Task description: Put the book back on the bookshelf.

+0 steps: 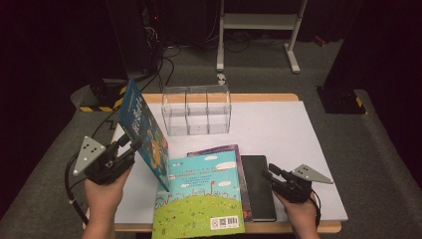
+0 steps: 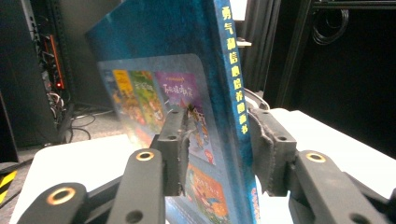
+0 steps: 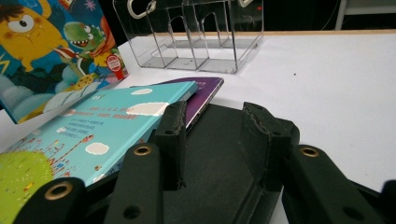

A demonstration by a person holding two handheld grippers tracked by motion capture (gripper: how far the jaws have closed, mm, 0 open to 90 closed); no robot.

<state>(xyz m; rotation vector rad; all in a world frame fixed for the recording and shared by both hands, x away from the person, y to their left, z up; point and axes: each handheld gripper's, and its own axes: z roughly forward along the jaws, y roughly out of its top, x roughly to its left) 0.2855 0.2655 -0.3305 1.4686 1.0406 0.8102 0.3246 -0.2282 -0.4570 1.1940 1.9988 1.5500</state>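
Observation:
My left gripper point(image 1: 130, 144) is shut on a blue picture book point(image 1: 144, 134), which stands tilted at the table's left. In the left gripper view its pads point(image 2: 175, 140) press the cover and the spine side of the blue book point(image 2: 154, 46). A black notebook point(image 1: 259, 191) lies flat at the front, right of a turquoise and green book point(image 1: 204, 194) that rests on a purple book point(image 1: 219, 149). My right gripper point(image 1: 268, 173) is open, low over the notebook's right edge. In the right gripper view the notebook point(image 3: 210, 186) lies under the right gripper point(image 3: 212, 135).
A clear plastic divider rack point(image 1: 196, 109) with three slots stands at the back of the white table point(image 1: 278, 129). The rack point(image 3: 201, 37) is beyond the purple book point(image 3: 205, 91). Cables and a black rack stand off the left side, white frame legs behind.

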